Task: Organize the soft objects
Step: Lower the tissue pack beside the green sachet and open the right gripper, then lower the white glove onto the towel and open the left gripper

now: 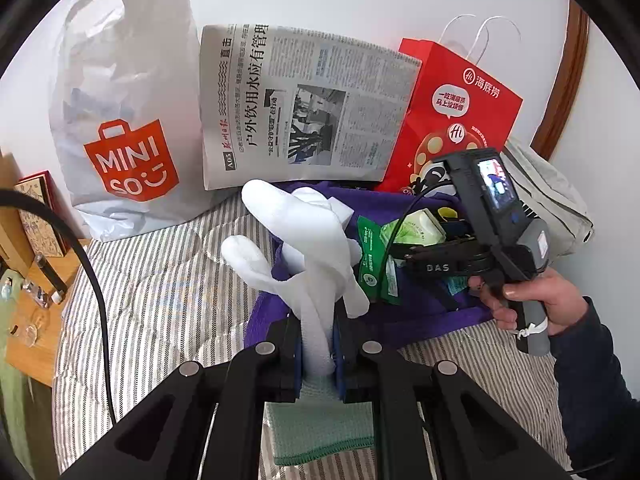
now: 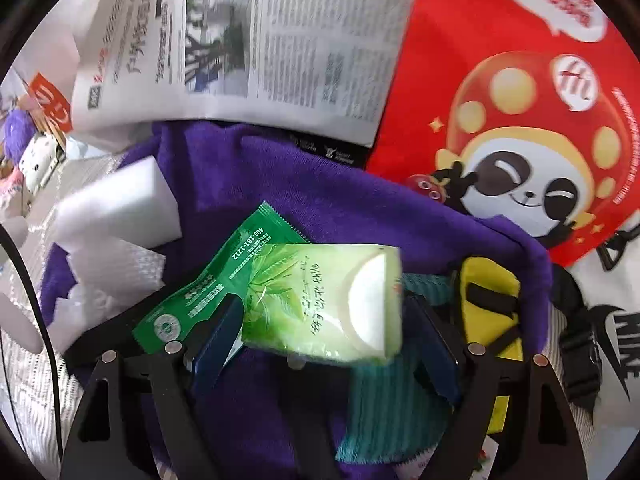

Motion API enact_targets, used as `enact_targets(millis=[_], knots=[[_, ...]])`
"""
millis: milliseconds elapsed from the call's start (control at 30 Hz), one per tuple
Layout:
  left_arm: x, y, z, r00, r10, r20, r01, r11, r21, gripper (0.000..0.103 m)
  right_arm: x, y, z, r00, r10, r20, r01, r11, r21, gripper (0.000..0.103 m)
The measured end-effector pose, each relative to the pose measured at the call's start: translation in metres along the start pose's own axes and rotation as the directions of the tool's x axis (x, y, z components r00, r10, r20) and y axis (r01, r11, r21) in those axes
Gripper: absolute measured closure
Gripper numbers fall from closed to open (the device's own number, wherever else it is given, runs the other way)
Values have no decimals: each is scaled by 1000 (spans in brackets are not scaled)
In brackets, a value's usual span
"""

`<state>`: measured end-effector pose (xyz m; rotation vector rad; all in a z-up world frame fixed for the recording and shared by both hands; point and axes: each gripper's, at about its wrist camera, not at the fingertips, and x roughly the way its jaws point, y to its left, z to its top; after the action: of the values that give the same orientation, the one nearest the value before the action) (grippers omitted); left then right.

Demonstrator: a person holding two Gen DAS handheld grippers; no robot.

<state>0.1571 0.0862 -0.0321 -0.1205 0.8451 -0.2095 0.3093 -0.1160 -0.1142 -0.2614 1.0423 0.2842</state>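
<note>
My left gripper [image 1: 316, 344] is shut on a white glove [image 1: 304, 240] with a green cuff and holds it up above the striped bed, near the purple towel [image 1: 420, 312]. My right gripper [image 2: 320, 332] shows in the left wrist view [image 1: 420, 256] over the towel. Its fingers stand wide apart around a light green tissue pack [image 2: 332, 300], which looks loose between them and blurred. A dark green sachet [image 2: 224, 280], a white sponge block [image 2: 120, 208] and white foam wrap [image 2: 116, 268] lie on the purple towel [image 2: 248, 176].
A white MINISO bag [image 1: 120, 120], a newspaper [image 1: 304, 104] and a red paper bag [image 1: 460, 112] stand at the back. A yellow pouch [image 2: 492, 300], a teal cloth [image 2: 392, 412] and a white Nike bag [image 2: 600, 320] lie right. A wooden nightstand [image 1: 32, 320] stands left.
</note>
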Motion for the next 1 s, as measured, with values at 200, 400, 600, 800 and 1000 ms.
enact_targets(millis=[200, 400, 600, 800, 1000], knots=[[-8, -9, 0, 1000, -3, 11, 3, 1000, 13, 92, -43, -4, -12, 998, -3, 57, 2, 1000, 18, 20], [-5, -25, 9, 999, -45, 16, 44, 998, 41, 92, -96, -13, -33, 990, -12, 142, 8, 999, 32, 20], [22, -45, 19, 996, -83, -7, 84, 992, 92, 92, -116, -52, -57, 990, -2, 144, -12, 995, 98, 20], [51, -65, 34, 994, -111, -14, 111, 982, 154, 92, -121, -67, -87, 988, 13, 154, -39, 986, 165, 20], [84, -83, 49, 989, -148, 8, 144, 972, 187, 91, -113, -75, -103, 991, 27, 134, -55, 976, 209, 20]])
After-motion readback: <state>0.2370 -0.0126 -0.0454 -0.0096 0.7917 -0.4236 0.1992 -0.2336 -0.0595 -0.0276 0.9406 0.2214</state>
